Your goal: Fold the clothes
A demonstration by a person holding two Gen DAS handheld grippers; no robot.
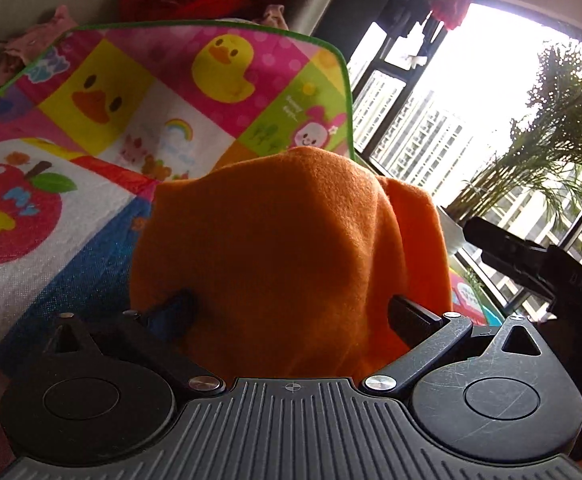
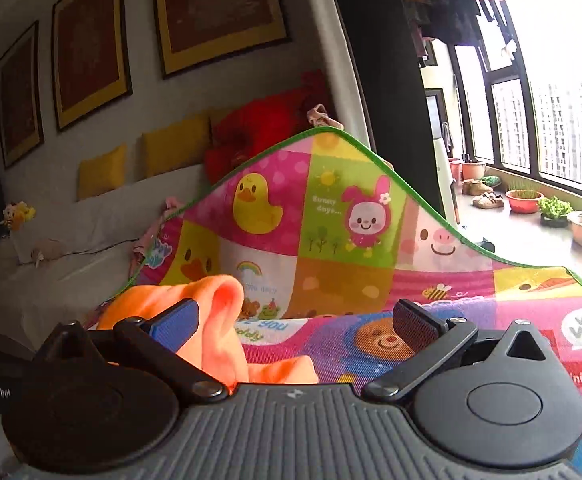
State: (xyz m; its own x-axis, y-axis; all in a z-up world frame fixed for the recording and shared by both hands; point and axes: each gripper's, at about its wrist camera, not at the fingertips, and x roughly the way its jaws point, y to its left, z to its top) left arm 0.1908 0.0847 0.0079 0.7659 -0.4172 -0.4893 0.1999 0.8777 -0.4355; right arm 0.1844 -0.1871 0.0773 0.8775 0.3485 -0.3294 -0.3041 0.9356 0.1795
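An orange fleece garment [image 1: 275, 256] fills the middle of the left wrist view, bunched between the wide-open fingers of my left gripper [image 1: 291, 308]; the cloth drapes over the fingers and hides their tips. In the right wrist view the same orange garment [image 2: 211, 332] lies bunched at the lower left on the colourful play mat [image 2: 371, 280]. My right gripper [image 2: 297, 320] is open, its blue-padded left finger [image 2: 175, 324] against the cloth and its right finger over bare mat. The other gripper shows as a black shape at right in the left wrist view [image 1: 531, 264].
The cartoon play mat [image 1: 139, 100] with a green edge curls up against a white sofa [image 2: 51, 272] with yellow and red cushions. Tall windows [image 2: 551, 120], potted plants [image 1: 551, 140] and pots on the sill lie to the right. Framed pictures hang on the wall.
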